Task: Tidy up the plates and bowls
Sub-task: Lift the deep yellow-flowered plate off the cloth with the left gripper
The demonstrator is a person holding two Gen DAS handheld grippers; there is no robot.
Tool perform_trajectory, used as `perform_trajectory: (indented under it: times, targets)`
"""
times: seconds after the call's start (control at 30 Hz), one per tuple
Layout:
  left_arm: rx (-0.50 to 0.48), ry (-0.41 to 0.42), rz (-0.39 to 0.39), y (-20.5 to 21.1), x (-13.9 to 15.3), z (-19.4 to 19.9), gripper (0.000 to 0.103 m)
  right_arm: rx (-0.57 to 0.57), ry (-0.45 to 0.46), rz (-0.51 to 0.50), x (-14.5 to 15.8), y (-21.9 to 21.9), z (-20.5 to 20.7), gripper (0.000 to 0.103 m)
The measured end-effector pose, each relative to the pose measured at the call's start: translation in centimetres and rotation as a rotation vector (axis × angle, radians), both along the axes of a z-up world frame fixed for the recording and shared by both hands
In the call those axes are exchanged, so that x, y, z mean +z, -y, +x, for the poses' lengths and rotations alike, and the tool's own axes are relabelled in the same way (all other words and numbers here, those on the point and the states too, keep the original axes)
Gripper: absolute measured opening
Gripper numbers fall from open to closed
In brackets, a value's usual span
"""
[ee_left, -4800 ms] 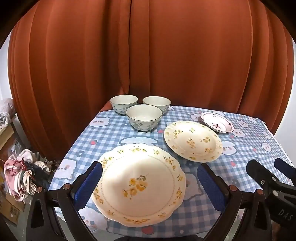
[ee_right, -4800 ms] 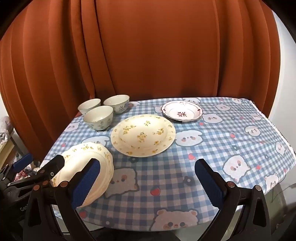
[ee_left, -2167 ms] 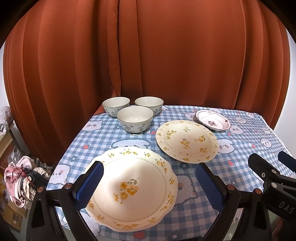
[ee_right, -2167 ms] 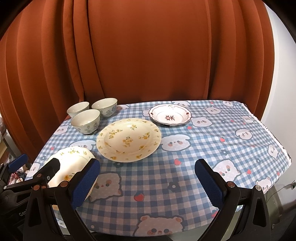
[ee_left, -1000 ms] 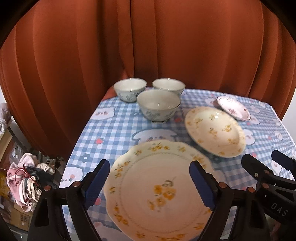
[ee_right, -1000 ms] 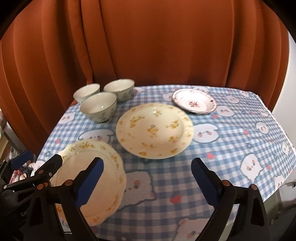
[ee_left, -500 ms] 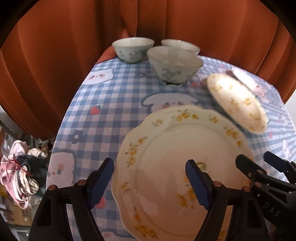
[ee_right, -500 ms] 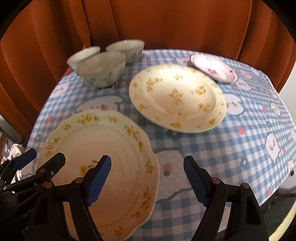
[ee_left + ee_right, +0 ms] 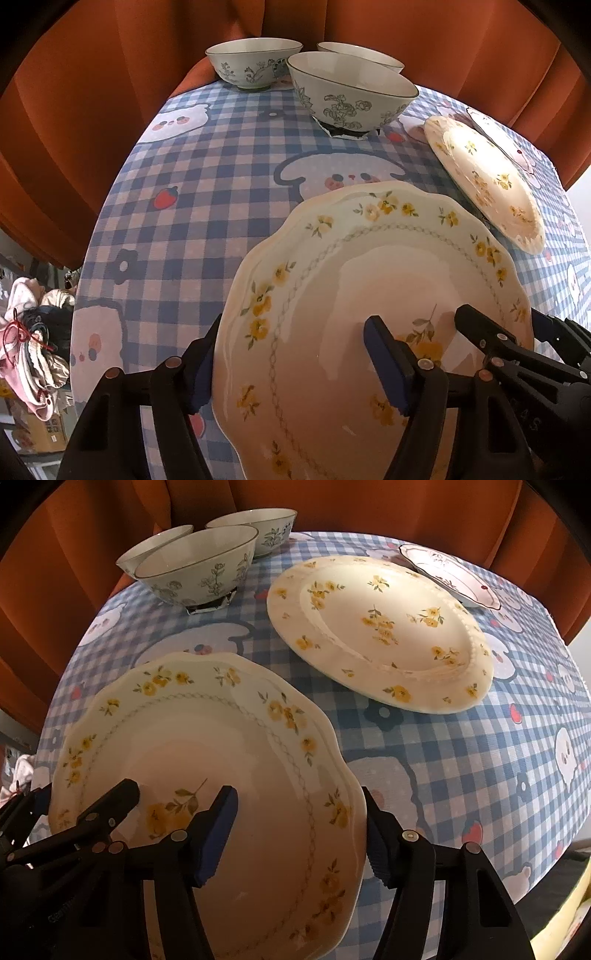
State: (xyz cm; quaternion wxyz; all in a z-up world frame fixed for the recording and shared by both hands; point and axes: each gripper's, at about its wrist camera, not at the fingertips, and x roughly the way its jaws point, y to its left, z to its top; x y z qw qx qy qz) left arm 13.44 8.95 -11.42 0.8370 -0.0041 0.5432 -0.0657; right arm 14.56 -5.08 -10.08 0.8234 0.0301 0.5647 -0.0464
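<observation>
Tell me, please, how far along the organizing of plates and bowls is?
Nothing is stacked yet. The left gripper and right gripper, jaws just closing, straddle opposite rims of the scalloped plate. The round plate, small plate and three bowls sit separately.

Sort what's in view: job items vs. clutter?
Job:
- scalloped plate, its opposite rims between the jaws of the left gripper and right gripper, both of which have just been closing
- round plate
- small red-patterned plate
- three bowls

Lying about:
- pile of cloth beside the table
- orange curtain
</observation>
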Motion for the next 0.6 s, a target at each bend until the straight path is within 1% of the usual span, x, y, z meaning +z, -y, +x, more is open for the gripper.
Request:
perform_trajectory:
  times: [0.17, 0.3, 0.4, 0.6]
  targets:
    - [-0.011, -0.017, 0.012, 0.2, 0.0, 0.8, 0.075, -0.008, -0.016, 0.007, 0.0, 0.0, 0.5, 0.067]
    - [-0.052, -0.025, 0.03, 0.9, 0.4, 0.5, 0.074, -0.024, -0.043, 0.023, 0.0, 0.5, 0.6, 0.066]
    - [-0.048, -0.032, 0.021, 0.9, 0.7, 0.6, 0.075, -0.036, -0.054, 0.027, 0.1, 1.0, 0.7, 0.067]
    - [-0.053, -0.036, 0.005, 1.4, 1.6, 0.5, 0.075, -0.017, -0.052, 0.011, 1.5, 1.1, 0.4, 0.066]
